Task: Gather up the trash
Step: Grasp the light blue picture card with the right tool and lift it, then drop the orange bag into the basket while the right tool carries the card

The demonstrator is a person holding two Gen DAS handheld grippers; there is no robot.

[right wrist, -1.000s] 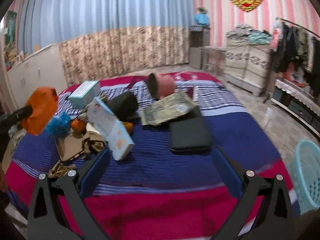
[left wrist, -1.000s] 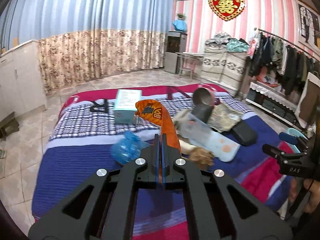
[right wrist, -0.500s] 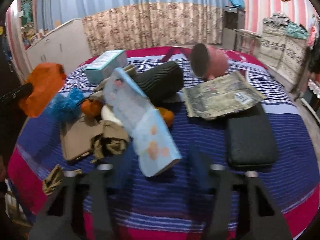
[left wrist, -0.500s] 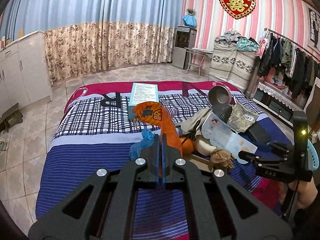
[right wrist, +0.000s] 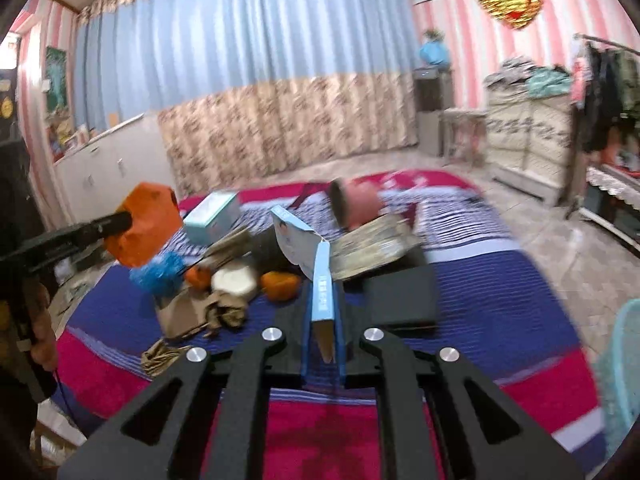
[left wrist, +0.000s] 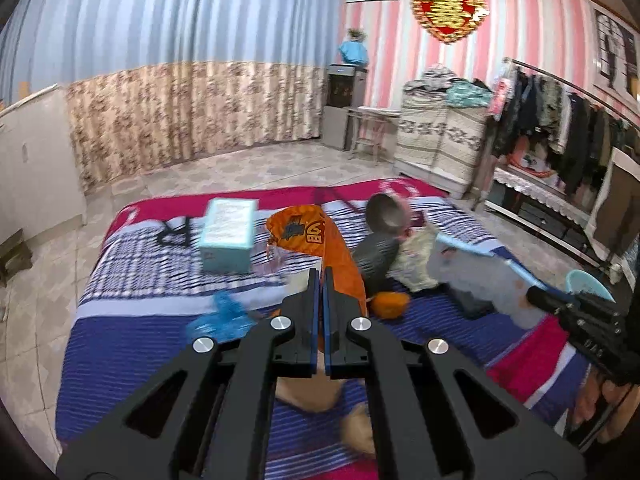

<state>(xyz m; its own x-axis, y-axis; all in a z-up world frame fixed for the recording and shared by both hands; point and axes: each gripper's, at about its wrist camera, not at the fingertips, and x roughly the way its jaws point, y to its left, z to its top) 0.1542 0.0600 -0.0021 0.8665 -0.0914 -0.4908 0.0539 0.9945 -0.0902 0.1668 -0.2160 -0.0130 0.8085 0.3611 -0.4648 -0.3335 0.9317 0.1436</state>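
Note:
My left gripper [left wrist: 321,276] is shut on an orange wrapper [left wrist: 316,236] and holds it up above the bed; it shows as an orange bag [right wrist: 146,232] in the right wrist view. My right gripper [right wrist: 323,280] is shut on a flattened light blue box [right wrist: 310,252] and lifts it over the pile; it also shows in the left wrist view [left wrist: 476,268]. Below lie a crumpled blue bag [right wrist: 158,274], brown paper [right wrist: 192,312], a white lump [right wrist: 234,282] and an orange piece [right wrist: 280,284].
The bed [right wrist: 500,280] also holds a teal box [left wrist: 228,234], a pink pot on its side [right wrist: 356,204], a patterned packet [right wrist: 376,248], a black pad [right wrist: 402,300] and a dark roll [left wrist: 374,256]. A light blue basket [right wrist: 618,376] stands right of the bed.
My right gripper has closed on the light blue box and lifted it off the pile. My left gripper still holds the orange wrapper and has shifted slightly.

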